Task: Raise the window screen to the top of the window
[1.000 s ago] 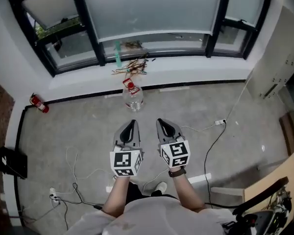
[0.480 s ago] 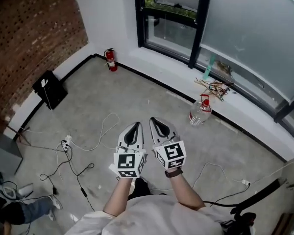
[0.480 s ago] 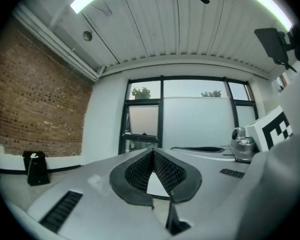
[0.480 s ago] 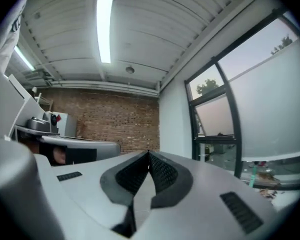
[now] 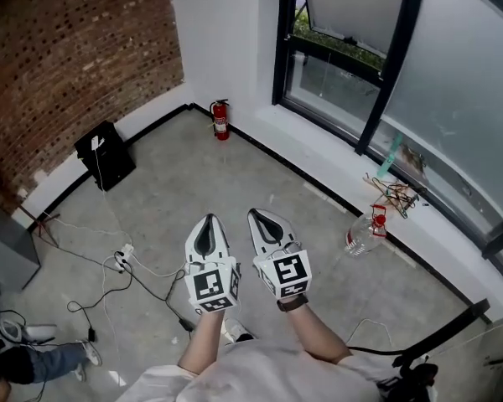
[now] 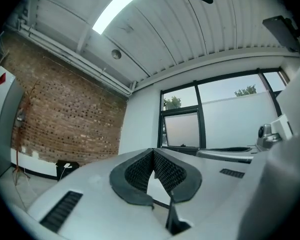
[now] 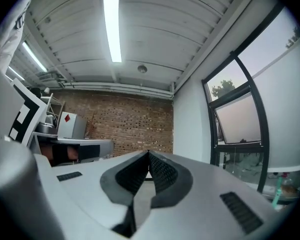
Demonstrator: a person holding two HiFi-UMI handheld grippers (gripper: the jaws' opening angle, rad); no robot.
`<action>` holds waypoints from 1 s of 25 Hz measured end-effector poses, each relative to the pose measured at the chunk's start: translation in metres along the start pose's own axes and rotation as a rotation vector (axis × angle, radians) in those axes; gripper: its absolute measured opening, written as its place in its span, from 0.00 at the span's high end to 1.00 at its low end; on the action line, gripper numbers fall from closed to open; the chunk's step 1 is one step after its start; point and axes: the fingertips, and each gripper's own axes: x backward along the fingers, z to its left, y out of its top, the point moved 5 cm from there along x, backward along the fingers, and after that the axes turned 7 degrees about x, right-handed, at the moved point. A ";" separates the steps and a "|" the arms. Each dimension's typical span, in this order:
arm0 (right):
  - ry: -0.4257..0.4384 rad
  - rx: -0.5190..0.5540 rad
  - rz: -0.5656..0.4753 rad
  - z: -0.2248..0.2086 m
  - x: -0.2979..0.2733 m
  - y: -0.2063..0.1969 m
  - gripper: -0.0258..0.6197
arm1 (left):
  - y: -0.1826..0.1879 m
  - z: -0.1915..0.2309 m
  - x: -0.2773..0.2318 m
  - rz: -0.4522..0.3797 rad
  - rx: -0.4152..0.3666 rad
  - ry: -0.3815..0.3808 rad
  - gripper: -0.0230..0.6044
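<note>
The window (image 5: 402, 65) with black frames and pale frosted panes runs along the right wall in the head view, well ahead of both grippers. My left gripper (image 5: 206, 234) and right gripper (image 5: 264, 224) are held side by side at waist height over the concrete floor, both shut with nothing between the pads. In the left gripper view the closed left gripper (image 6: 153, 151) points toward a frosted pane (image 6: 182, 131) beside the brick wall. In the right gripper view the closed right gripper (image 7: 149, 155) aims at the brick wall, with the window (image 7: 237, 121) to its right.
A red fire extinguisher (image 5: 221, 120) stands in the corner under the window. A clear water bottle (image 5: 365, 233) and a tangle of cables (image 5: 394, 195) sit by the sill. A black box (image 5: 106, 155) lies near the brick wall (image 5: 67, 65). Cords and a power strip (image 5: 121, 258) trail across the floor.
The view has swung left, from facing the window sill to the brick-wall corner. Both grippers travelled with the turn, still side by side and shut. The bottle now lies to their right.
</note>
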 end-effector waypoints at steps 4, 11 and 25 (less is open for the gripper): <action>-0.066 -0.014 -0.021 -0.018 -0.047 -0.007 0.96 | 0.003 0.028 -0.035 -0.002 -0.032 0.007 0.96; -0.068 -0.037 -0.080 -0.050 -0.107 -0.015 0.96 | -0.001 0.052 -0.097 -0.017 0.102 -0.050 0.96; 0.028 -0.044 -0.210 -0.210 -0.294 -0.026 0.96 | -0.016 0.045 -0.331 -0.010 0.013 0.010 0.96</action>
